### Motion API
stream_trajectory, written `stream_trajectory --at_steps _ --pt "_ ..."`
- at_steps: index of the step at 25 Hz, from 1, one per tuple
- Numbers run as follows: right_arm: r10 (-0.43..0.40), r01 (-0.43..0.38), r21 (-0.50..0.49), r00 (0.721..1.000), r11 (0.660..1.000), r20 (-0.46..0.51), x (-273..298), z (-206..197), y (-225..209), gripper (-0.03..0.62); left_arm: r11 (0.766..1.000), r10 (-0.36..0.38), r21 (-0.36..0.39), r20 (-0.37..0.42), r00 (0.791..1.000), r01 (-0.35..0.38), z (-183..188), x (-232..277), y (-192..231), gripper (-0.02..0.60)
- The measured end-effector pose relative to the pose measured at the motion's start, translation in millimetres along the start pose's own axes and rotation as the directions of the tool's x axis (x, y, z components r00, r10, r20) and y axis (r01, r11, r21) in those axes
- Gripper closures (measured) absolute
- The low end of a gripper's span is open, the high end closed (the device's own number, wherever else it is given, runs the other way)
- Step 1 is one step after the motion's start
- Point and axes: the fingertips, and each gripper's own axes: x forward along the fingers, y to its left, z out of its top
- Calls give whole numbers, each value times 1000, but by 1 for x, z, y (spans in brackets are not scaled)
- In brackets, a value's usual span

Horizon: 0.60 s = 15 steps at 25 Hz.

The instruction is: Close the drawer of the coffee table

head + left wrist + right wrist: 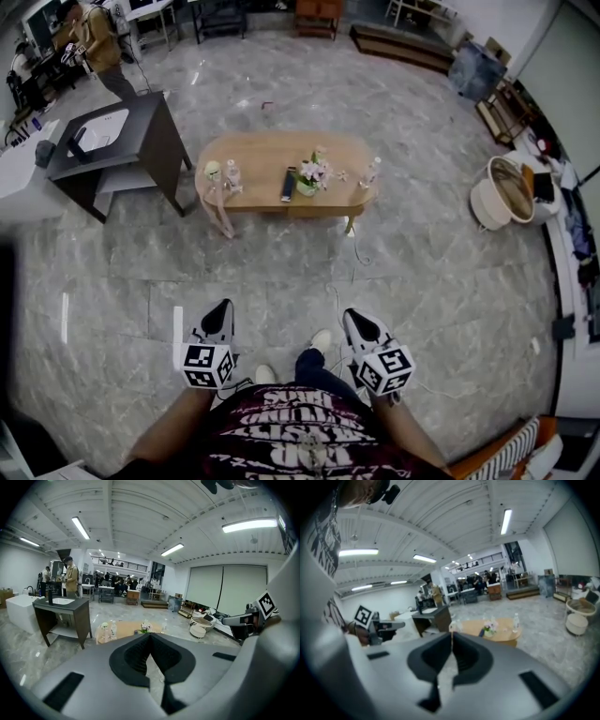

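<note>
Well, I have both tools clenched with nothing between the jaws. The left gripper point(223, 309) and the right gripper point(354, 319) hang side by side at waist level, pointing forward and a little down at the coffee table point(253, 155), which stands well apart across the floor. Shut jaws suit me here, since a drawer wants a push from a blunt tip, not a pinch. Its front should sit under the near edge of the top, below the remote point(289, 184) and flowers point(312, 172), but from here I cannot tell how far out it stands.
</note>
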Motion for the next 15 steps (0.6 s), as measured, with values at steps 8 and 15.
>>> stream_trajectory --at_steps 8,15 --pt "12 -11 22 999 1000 -47 15 4 -48 559 1000 -4 -25 -42 999 3 -5 51 -23 560" --pt "15 -13 28 998 1000 -62 24 11 -85 559 999 -3 -41 -46 999 1 1 86 -39 560"
